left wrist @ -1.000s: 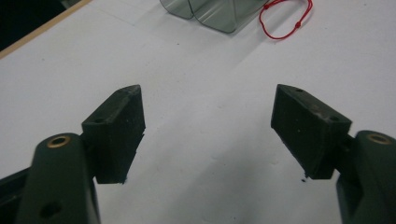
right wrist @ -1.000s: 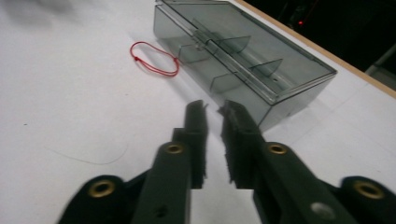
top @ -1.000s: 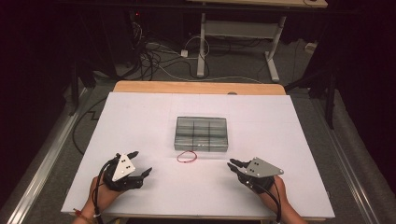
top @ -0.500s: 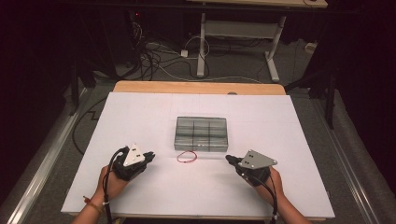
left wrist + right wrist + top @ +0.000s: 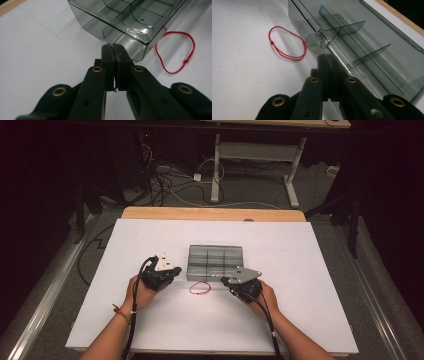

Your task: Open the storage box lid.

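Left hand-held gripper (image 5: pixel 113 48), jaws closed, nears the box's (image 5: pixel 130 22) corner beside the red loop (image 5: pixel 175 50).

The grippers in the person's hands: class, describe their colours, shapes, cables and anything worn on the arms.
Both are black. The left gripper and right gripper each carry a pale grey three-cornered plate on top and trail a black cable along the forearm. Close up, their flat black jaws are linked by arms with brass-coloured rivets. The forearms are bare of sleeves; a thin band circles the left wrist.

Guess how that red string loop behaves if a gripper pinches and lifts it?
Probably floppy: the red string loop lies flat in an uneven oval on the white table. Likely very light, being thin cord. Its small knot may snag, and thin cord could slip between pads.
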{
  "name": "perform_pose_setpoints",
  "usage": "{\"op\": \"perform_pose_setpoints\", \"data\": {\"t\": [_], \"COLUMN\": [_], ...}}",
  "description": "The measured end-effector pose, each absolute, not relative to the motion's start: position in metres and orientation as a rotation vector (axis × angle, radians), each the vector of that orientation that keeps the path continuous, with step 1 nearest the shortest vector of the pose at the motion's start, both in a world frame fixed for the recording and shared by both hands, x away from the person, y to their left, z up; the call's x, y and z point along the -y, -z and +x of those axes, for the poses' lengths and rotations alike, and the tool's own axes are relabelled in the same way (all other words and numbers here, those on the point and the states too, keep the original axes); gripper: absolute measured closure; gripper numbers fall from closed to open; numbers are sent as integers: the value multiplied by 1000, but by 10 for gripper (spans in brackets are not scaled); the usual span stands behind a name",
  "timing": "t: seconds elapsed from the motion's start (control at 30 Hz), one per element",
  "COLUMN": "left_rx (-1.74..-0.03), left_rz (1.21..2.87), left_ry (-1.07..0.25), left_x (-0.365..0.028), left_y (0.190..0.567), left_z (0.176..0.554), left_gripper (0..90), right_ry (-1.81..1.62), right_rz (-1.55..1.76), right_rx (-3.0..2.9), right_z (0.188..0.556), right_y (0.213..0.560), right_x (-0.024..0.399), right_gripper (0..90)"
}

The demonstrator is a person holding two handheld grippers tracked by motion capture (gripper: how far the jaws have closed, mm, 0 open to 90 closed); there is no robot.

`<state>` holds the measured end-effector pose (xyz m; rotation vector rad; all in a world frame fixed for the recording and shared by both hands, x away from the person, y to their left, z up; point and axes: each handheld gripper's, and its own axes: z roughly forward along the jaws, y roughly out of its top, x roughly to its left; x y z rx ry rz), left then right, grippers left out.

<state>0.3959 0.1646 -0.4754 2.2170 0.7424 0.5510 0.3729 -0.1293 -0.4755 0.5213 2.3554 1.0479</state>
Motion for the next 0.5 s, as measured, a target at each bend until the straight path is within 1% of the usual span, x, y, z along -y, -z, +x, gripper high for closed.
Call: {"op": "perform_pose_setpoints", "data": {"t": [0.1, 0.5], "left_rx": [-732, -689], "left_rz": [2201, 2250], "left_ry": [-527, -549], "left_x": [-163, -156], "left_y": [478, 480], "left_z": [396, 393], "left_gripper": [854, 853], "right_ry": [-1023, -1044], "right_rz": [493, 505], "right_rx": [-2372, -2341], "right_z": [377, 375], "right_y": [480, 480], "right_x": [124, 123], "right_gripper": [900, 900]}}
